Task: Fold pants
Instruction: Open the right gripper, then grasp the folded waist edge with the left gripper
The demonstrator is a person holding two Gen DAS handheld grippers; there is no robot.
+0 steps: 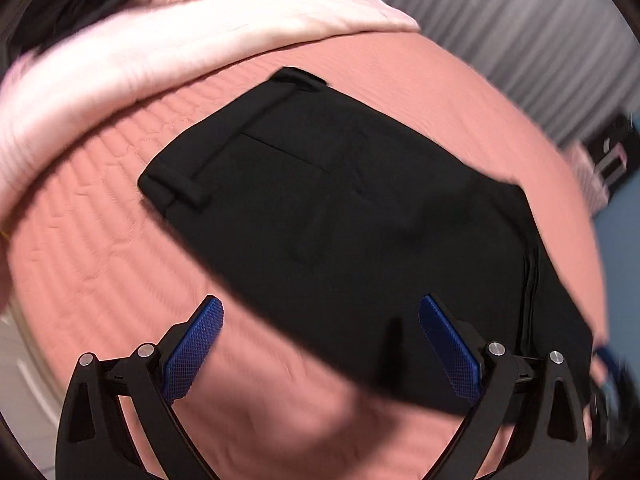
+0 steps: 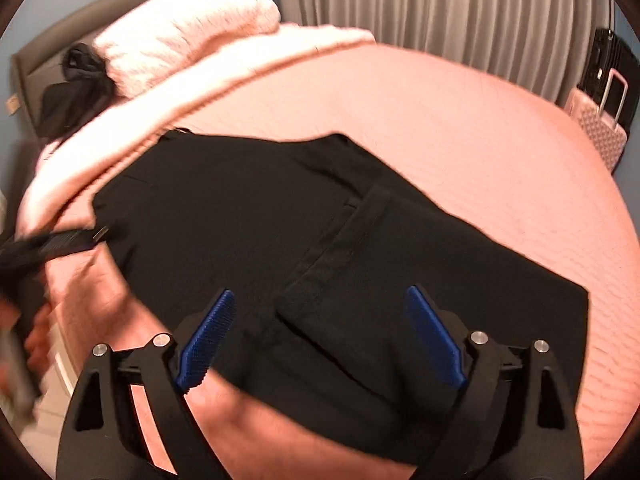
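Black pants (image 1: 340,208) lie folded in a compact stack on the salmon-pink bedspread (image 1: 100,248), waistband and belt loops toward the upper left. My left gripper (image 1: 320,324) is open and empty, hovering over the pants' near edge. In the right wrist view the same pants (image 2: 280,220) fill the middle, with a leg hem folded across the top. My right gripper (image 2: 320,320) is open and empty just above the near part of the stack. The left gripper's black finger (image 2: 60,240) shows blurred at the pants' left edge.
A fluffy pale-pink blanket (image 2: 180,52) is bunched along the far side of the bed, with a black garment (image 2: 76,84) against the headboard. Grey curtains (image 2: 440,12) hang behind. A pink suitcase (image 2: 600,128) and a black one stand at the right.
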